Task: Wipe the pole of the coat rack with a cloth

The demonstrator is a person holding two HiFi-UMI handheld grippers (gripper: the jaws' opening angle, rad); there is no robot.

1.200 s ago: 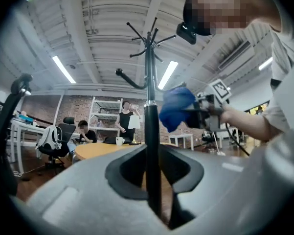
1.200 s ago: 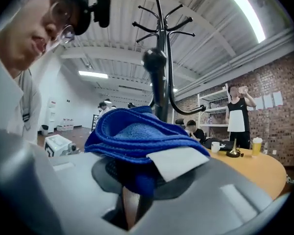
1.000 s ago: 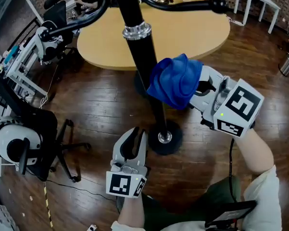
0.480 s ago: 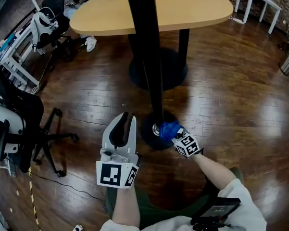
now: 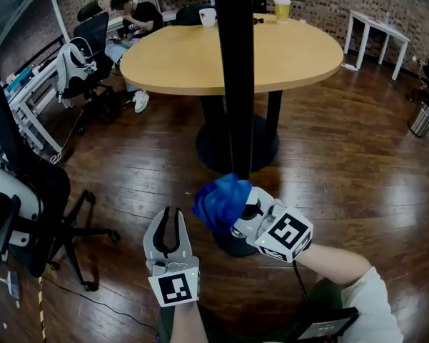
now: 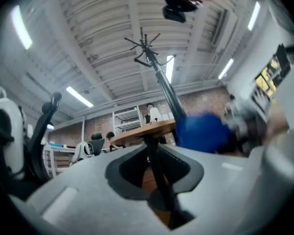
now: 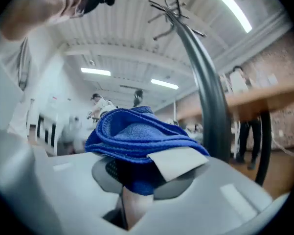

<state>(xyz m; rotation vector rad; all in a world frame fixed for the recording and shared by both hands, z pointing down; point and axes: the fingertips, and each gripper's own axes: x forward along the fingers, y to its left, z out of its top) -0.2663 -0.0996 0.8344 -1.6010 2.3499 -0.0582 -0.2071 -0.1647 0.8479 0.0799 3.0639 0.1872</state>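
The coat rack's black pole (image 5: 235,84) rises from its round base (image 5: 237,243) on the wooden floor. A bunched blue cloth (image 5: 220,201) sits in front of the pole's lower part, with my right gripper (image 5: 237,214) shut on it. In the right gripper view the cloth (image 7: 137,136) fills the jaws and the pole (image 7: 208,97) runs up just right of it; I cannot tell if they touch. My left gripper (image 5: 170,220) hovers left of the base, shut and holding nothing. Its own view shows the pole (image 6: 166,92) and the cloth (image 6: 203,131) ahead.
A round wooden table (image 5: 300,59) with two cups (image 5: 277,7) stands right behind the pole. Office chairs (image 5: 28,213) and white racks crowd the left. A person (image 5: 135,13) sits at the back, a small white table (image 5: 378,31) and a bin (image 5: 421,116) are at the right.
The right gripper slid the cloth down the pole to its base, then came back up toward me. The left gripper stayed shut beside the base. My view tilted upward.
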